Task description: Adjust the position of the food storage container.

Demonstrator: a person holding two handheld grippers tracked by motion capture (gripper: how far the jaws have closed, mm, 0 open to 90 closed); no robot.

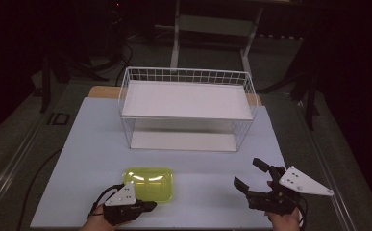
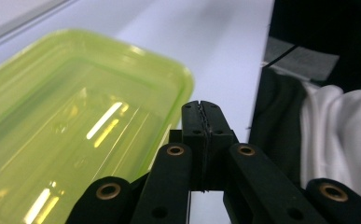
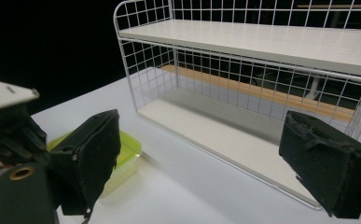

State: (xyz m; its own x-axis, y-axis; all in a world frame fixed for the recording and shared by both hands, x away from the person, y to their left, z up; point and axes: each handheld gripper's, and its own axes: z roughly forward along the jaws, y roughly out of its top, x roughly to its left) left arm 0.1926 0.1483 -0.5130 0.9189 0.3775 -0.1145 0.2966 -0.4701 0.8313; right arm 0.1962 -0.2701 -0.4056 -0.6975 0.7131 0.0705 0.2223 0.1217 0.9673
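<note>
A translucent yellow-green plastic container (image 1: 149, 184) lies on the pale tabletop near the front left. My left gripper (image 1: 147, 206) rests at the container's near edge. In the left gripper view the two jaws of this gripper (image 2: 201, 112) are pressed together beside the container's rim (image 2: 183, 88), with nothing between them. My right gripper (image 1: 249, 173) hovers at the front right, jaws wide apart and empty. In the right gripper view this gripper (image 3: 206, 154) faces the wire rack (image 3: 262, 70), with the container (image 3: 128, 150) off to its left.
A white wire rack (image 1: 186, 108) with an upper and a lower white shelf stands at the middle back of the table (image 1: 92, 144). A person's dark and white sleeve (image 2: 327, 121) is near the left gripper. Dark floor, stands and cables surround the table.
</note>
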